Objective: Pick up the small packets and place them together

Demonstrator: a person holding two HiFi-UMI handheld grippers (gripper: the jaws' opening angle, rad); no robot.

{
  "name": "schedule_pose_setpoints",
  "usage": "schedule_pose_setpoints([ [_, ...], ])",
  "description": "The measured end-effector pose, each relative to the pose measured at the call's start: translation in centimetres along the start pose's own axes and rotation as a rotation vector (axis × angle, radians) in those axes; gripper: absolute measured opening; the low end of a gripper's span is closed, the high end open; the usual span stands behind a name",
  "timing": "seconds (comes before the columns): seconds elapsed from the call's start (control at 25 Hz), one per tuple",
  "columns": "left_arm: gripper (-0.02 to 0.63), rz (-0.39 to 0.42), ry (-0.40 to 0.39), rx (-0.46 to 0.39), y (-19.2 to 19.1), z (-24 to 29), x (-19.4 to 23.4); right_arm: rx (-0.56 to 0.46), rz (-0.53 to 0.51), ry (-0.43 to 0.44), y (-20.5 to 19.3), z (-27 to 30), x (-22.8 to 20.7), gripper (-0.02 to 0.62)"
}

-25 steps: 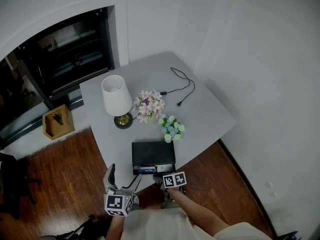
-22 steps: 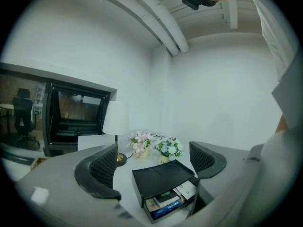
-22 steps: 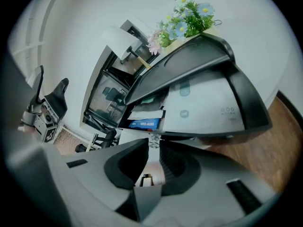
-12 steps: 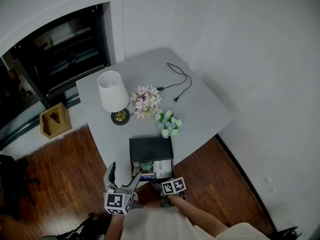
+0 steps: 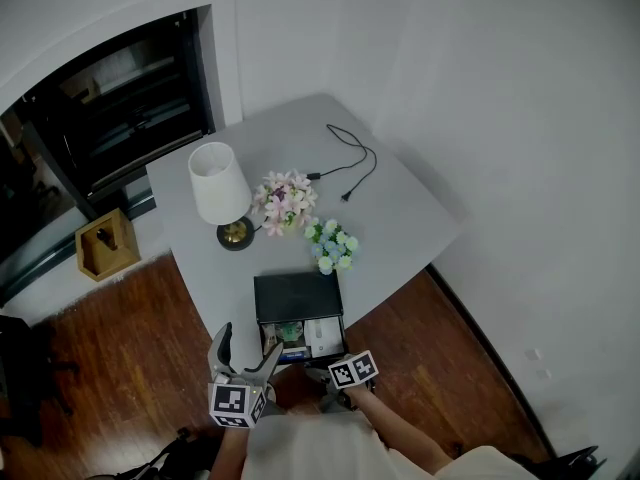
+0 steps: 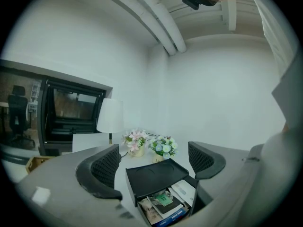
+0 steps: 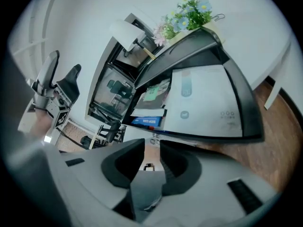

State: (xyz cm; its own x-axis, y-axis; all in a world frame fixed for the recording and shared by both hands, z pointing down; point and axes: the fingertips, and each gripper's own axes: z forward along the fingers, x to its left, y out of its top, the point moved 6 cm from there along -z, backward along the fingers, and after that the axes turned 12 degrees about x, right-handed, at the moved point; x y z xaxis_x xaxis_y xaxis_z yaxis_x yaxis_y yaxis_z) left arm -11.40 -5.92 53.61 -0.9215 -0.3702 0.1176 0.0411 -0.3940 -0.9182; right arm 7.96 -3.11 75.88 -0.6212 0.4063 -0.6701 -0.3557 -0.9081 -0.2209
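Note:
A black drawer box (image 5: pixel 297 296) sits at the table's near edge with its drawer (image 5: pixel 303 339) pulled out toward me. Inside lie a green packet (image 5: pixel 291 331) (image 6: pixel 163 199) (image 7: pixel 152 92), a white packet (image 5: pixel 322 338) (image 7: pixel 201 103) and a blue-edged box (image 6: pixel 173 215) (image 7: pixel 147 121). My right gripper (image 5: pixel 322 370) (image 7: pixel 152 148) is just in front of the drawer; its jaws have just been opening and now stand a little apart, with nothing pressed between them. My left gripper (image 5: pixel 247 353) (image 6: pixel 154 162) hangs open and empty, left of the drawer.
A white lamp (image 5: pixel 220 190), pink flowers (image 5: pixel 282 198), blue flowers (image 5: pixel 330 246) and a black cable (image 5: pixel 350 163) stand further back on the grey table (image 5: pixel 400 238). A wooden box (image 5: pixel 103 245) sits on the floor at left.
The drawer has slid out of the black box toward me along with the right gripper, uncovering the packets. The left gripper has stayed put.

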Motion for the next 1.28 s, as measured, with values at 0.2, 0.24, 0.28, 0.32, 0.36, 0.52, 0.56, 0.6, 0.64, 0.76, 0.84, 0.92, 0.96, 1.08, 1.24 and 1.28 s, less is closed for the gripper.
schedule_pose_setpoints([
  [0.2, 0.443, 0.019, -0.009, -0.002, 0.5, 0.1, 0.1, -0.195, -0.135, 0.077, 0.9, -6.0, 2.1, 0.113],
  [0.24, 0.443, 0.020, -0.009, -0.004, 0.6, 0.1, 0.1, -0.291, -0.157, 0.084, 1.7, -7.8, 2.8, 0.113],
  [0.28, 0.443, 0.022, -0.010, -0.008, 0.8, 0.1, 0.1, -0.396, -0.174, 0.090, 2.6, -9.7, 3.4, 0.112],
  [0.32, 0.443, 0.023, -0.009, -0.015, 1.0, 0.1, 0.2, -0.502, -0.184, 0.096, 3.6, -11.6, 4.0, 0.112],
  [0.36, 0.443, 0.024, -0.007, -0.024, 1.2, 0.1, 0.2, -0.601, -0.190, 0.101, 4.6, -13.6, 4.4, 0.112],
  [0.52, 0.443, 0.035, -0.005, -0.044, 2.0, 0.3, 0.1, -0.856, -0.263, -0.016, 7.6, -19.8, 5.5, 0.114],
  [0.56, 0.443, 0.039, -0.004, -0.049, 2.3, 0.3, 0.1, -0.884, -0.306, -0.078, 8.3, -20.9, 5.9, 0.115],
  [0.6, 0.443, 0.044, -0.003, -0.054, 2.6, 0.4, 0.1, -0.903, -0.351, -0.140, 8.9, -21.7, 6.4, 0.118],
  [0.64, 0.443, 0.049, -0.002, -0.058, 2.9, 0.4, 0.1, -0.918, -0.392, -0.200, 9.5, -22.3, 6.9, 0.138],
  [0.76, 0.453, 0.050, 0.001, -0.085, 3.8, 0.4, 0.2, -0.957, -0.483, -0.390, 10.7, -23.5, 8.1, 0.409],
  [0.84, 0.467, 0.041, 0.007, -0.125, 4.4, 0.1, 0.3, -0.957, -0.543, -0.485, 11.0, -23.6, 8.8, 0.470],
  [0.92, 0.494, 0.038, 0.017, -0.146, 5.0, -0.1, 0.5, -0.960, -0.582, -0.494, 11.1, -23.6, 9.6, 0.472],
  [0.96, 0.499, 0.036, 0.020, -0.147, 5.2, -0.1, 0.6, -0.962, -0.599, -0.482, 11.2, -23.5, 10.0, 0.472],
  [1.08, 0.503, 0.028, 0.031, -0.126, 5.3, 0.1, 0.9, -0.952, -0.642, -0.445, 11.3, -23.1, 10.7, 0.471],
  [1.24, 0.500, 0.003, 0.055, -0.129, 5.1, 0.0, 1.3, -0.892, -0.671, -0.396, 11.0, -22.3, 10.9, 0.437],
  [1.28, 0.500, -0.003, 0.058, -0.138, 5.1, -0.1, 1.4, -0.862, -0.683, -0.389, 11.0, -21.9, 10.9, 0.437],
])
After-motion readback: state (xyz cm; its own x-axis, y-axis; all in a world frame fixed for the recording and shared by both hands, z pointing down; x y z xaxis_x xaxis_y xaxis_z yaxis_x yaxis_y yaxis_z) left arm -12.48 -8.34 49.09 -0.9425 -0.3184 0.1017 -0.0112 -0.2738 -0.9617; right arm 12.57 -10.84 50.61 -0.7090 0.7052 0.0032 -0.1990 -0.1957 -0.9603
